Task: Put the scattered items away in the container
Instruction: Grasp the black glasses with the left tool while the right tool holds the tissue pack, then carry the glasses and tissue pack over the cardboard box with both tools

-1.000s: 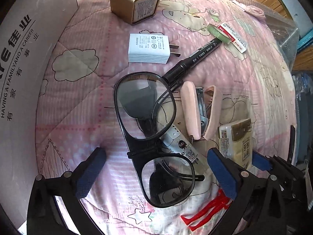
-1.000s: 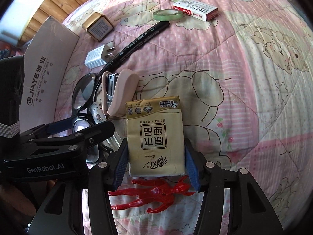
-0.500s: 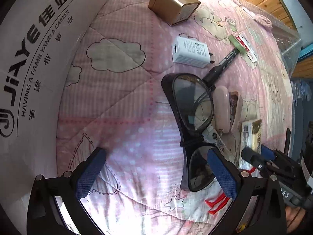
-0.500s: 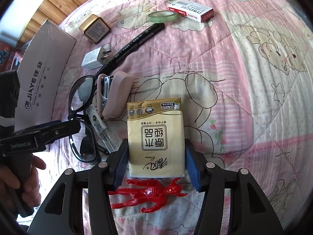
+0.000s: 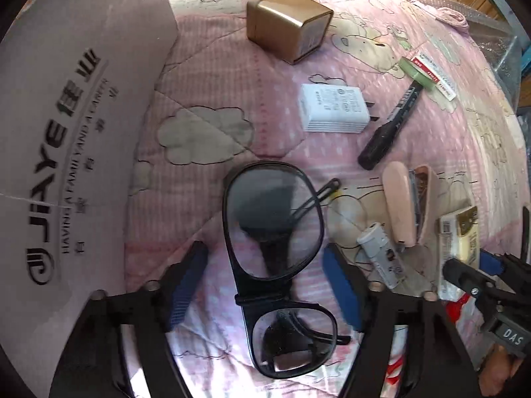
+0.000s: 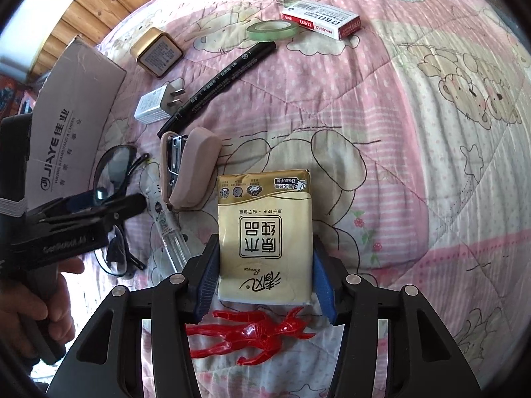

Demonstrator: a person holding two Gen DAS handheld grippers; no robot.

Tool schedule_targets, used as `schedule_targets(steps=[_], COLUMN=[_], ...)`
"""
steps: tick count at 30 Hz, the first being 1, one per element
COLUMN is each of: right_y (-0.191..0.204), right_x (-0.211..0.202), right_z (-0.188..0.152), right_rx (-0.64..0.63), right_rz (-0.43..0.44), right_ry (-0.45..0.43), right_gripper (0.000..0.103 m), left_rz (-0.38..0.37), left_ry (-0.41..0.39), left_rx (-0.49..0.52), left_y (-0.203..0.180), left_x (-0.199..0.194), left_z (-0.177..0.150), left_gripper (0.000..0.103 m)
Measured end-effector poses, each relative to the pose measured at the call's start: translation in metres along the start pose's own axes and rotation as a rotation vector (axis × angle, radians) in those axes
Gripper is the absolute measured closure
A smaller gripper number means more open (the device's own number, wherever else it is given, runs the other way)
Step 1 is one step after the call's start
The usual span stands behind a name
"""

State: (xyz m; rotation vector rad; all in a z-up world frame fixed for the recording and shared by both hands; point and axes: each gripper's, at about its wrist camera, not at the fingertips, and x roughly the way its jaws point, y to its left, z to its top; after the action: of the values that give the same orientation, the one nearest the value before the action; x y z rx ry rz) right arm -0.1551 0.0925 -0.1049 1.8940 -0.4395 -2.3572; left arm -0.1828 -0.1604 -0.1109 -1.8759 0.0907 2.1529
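**Two picks in hand: tissue pack gripped, glasses lined up**

We are working over a bed covered by a pink quilt (image 6: 415,132), with the scattered items lying across it and the cardboard box (image 5: 66,152) standing at the left edge as the container.

Our right tool (image 6: 264,278) is pinching the tissue pack (image 6: 264,232), one blue pad pressing each long side near its lower end. The pack is lying flat beside the pink stapler (image 6: 189,169) and just above the red toy figure (image 6: 252,331). To lift it well, we are keeping the squeeze light, since a soft pack may buckle or slide out, and we are planning to rise straight up so the toy is not dragged along.

Our left tool (image 5: 265,285) is spread wide, its blue pads (image 5: 186,282) sitting either side of the black glasses (image 5: 275,262) near the bridge, not touching the frame as far as we can tell. The folded temples are lying behind the lenses, so we are aiming to close on the frame at the bridge rather than on a lens, and to come down squarely so the glasses do not twist away.

The white charger (image 5: 333,109), black marker (image 5: 391,129) and gold tin (image 5: 288,23) are waiting further up the quilt.
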Motion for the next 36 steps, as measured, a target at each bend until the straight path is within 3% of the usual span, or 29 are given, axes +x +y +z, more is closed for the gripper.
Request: schedule_targets(steps=[3, 6, 8, 10, 11, 13, 20, 24, 31, 36], right_y=[0.005, 0.006, 0.004, 0.003, 0.004, 0.002, 0.006, 0.008, 0.012, 0.017], right_x=[0.005, 0.007, 0.006, 0.004, 0.004, 0.004, 0.001, 0.003, -0.012, -0.025], right_z=[0.007, 0.011, 0.011, 0.008, 0.009, 0.008, 0.007, 0.002, 0.004, -0.003], right_rx=[-0.016, -0.012, -0.011, -0.006, 0.0, 0.01, 0.023, 0.0, 0.005, 0.003], right_rz=[-0.017, -0.018, -0.019, -0.021, -0.018, -0.011, 0.01, -0.018, 0.003, 0.02], right_ry=[-0.003, -0.004, -0.003, 0.001, 0.004, 0.007, 0.011, -0.002, -0.031, -0.034], right_gripper=[0.047, 0.047, 0.047, 0.049, 0.049, 0.049, 0.049, 0.05, 0.052, 0.052], left_rz=[-0.014, 0.031, 0.055, 0.032, 0.02, 0.025, 0.03, 0.043, -0.052, -0.069], left_ry=[-0.027, -0.04, -0.014, 0.036, 0.045, 0.049, 0.051, 0.047, 0.019, -0.009], left_rx=[0.014, 0.088, 0.122, 0.124, 0.102, 0.077, -0.012, -0.009, -0.072, -0.068], left_y=[0.005, 0.004, 0.005, 0.014, 0.022, 0.038, 0.087, 0.102, 0.142, 0.169], left_x=[0.001, 0.003, 0.005, 0.003, 0.0, -0.008, -0.022, -0.026, -0.055, -0.078], left_z=[-0.011, -0.024, -0.027, -0.025, -0.025, -0.027, -0.039, -0.047, -0.063, -0.072], left_gripper=[0.0, 0.0, 0.0, 0.001, 0.006, 0.029, 0.064, 0.065, 0.066, 0.066])
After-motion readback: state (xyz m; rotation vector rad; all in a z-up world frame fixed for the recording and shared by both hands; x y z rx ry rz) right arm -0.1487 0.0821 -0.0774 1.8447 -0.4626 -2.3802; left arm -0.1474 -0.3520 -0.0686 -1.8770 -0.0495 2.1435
